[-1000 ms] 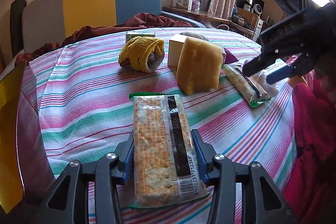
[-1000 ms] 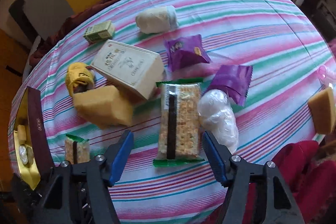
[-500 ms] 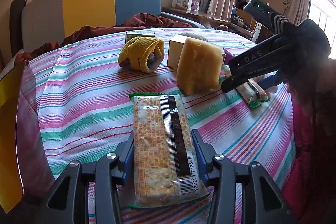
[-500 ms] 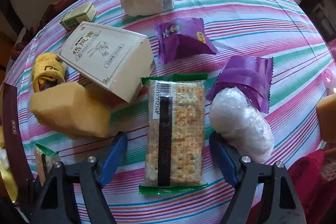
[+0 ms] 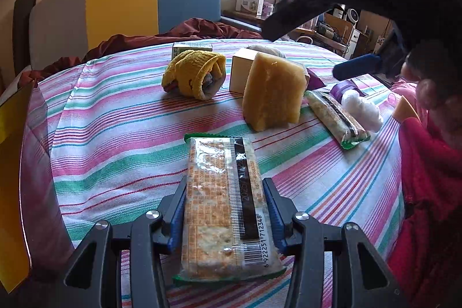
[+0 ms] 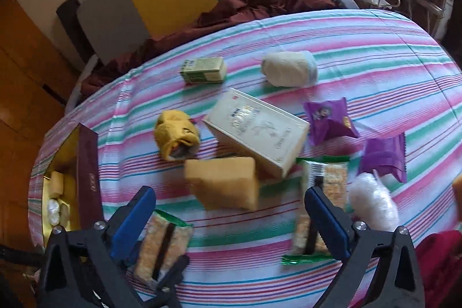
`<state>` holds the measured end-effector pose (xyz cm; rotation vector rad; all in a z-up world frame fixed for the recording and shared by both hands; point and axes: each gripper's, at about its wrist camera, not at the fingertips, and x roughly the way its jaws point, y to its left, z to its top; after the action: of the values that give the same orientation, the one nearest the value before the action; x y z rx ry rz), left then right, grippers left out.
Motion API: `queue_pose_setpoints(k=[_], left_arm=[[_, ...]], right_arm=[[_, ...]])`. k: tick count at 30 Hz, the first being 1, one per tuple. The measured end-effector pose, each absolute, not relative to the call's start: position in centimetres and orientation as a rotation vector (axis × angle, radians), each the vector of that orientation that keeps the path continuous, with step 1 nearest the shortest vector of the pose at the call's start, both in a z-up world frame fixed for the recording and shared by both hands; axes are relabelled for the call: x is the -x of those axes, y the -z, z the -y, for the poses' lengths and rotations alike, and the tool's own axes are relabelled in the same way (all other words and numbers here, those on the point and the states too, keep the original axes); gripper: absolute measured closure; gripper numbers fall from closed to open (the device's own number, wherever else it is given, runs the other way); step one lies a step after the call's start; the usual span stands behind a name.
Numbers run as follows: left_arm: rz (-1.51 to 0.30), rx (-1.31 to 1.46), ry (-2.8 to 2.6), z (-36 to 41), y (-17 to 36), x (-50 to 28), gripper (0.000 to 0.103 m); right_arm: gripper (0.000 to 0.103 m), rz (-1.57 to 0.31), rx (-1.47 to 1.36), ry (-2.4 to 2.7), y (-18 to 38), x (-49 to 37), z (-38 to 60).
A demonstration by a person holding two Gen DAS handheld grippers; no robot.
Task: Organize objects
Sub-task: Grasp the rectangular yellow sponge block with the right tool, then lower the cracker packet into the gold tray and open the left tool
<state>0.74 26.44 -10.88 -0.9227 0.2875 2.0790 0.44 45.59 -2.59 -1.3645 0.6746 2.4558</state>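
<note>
one cracker pack [image 5: 225,207] sits clamped between left gripper [image 5: 223,217] pads.

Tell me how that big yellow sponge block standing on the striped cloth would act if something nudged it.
The sponge block stands on a narrow end, taller than wide, so it would probably tip rather than slide. Its porous, foamy look suggests it is light and squashy. The striped cloth looks woven, so it likely grips rather than slips.
</note>
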Motion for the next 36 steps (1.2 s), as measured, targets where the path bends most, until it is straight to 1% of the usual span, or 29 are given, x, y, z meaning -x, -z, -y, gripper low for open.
queue_pose_setpoints(k=[2, 3, 4, 5, 7, 8, 12, 16, 19, 22, 27, 31, 36], left_arm=[[-0.282, 0.923, -2.077, -26.4, 10.9, -0.7, 0.055], [-0.281, 0.923, -2.076, -26.3, 10.9, -0.7, 0.055], [-0.28, 0.923, -2.075, -26.3, 10.9, -0.7, 0.055], [-0.281, 0.923, -2.075, -26.3, 10.9, -0.6, 0.055], [-0.284, 0.921, -2.076, -26.3, 10.9, -0.6, 0.055], [-0.286, 0.92, -2.077, -26.3, 10.9, -0.6, 0.055], [-0.299, 0.916, -2.084, -26.5, 10.9, -0.8, 0.055], [-0.31, 0.918, -2.08, -26.5, 10.8, -0.8, 0.056], [-0.31, 0.948, -2.067, -26.4, 10.5, -0.7, 0.056], [-0.254, 1.024, -2.042, -25.9, 9.5, -0.4, 0.056], [-0.253, 0.988, -2.049, -24.4, 7.2, -2.0, 0.056], [-0.198, 0.968, -2.108, -21.5, 4.4, -1.8, 0.056], [-0.098, 0.975, -2.302, -13.9, 0.6, 0.8, 0.056]], right_arm=[[0.001, -0.576, 1.4, -2.42, 3.5, 0.6, -44.4], [0.007, -0.513, 1.422, -2.399, 4.0, 1.0, -43.9], [0.034, -0.479, 1.437, -2.394, 4.8, 1.5, -43.6], [0.052, -0.484, 1.453, -2.39, 5.6, 1.9, -43.9], [0.054, -0.548, 1.434, -2.389, 6.1, 2.1, -44.6], [0.054, -0.551, 1.432, -2.393, 6.0, 1.9, -44.9], [0.054, -0.476, 1.478, -2.465, 6.0, 1.6, -44.7], [0.054, -0.568, 1.429, -2.495, 6.0, 1.3, -45.7], [0.054, -0.524, 1.427, -2.51, 6.0, 1.8, -45.4], [0.054, -0.49, 1.43, -2.52, 6.0, 2.0, -45.1], [0.054, -0.48, 1.429, -2.52, 5.9, 2.0, -45.1], [0.054, -0.458, 1.431, -2.52, 5.8, 1.9, -44.9], [0.054, -0.432, 1.43, -2.52, 5.7, 1.8, -44.6]])
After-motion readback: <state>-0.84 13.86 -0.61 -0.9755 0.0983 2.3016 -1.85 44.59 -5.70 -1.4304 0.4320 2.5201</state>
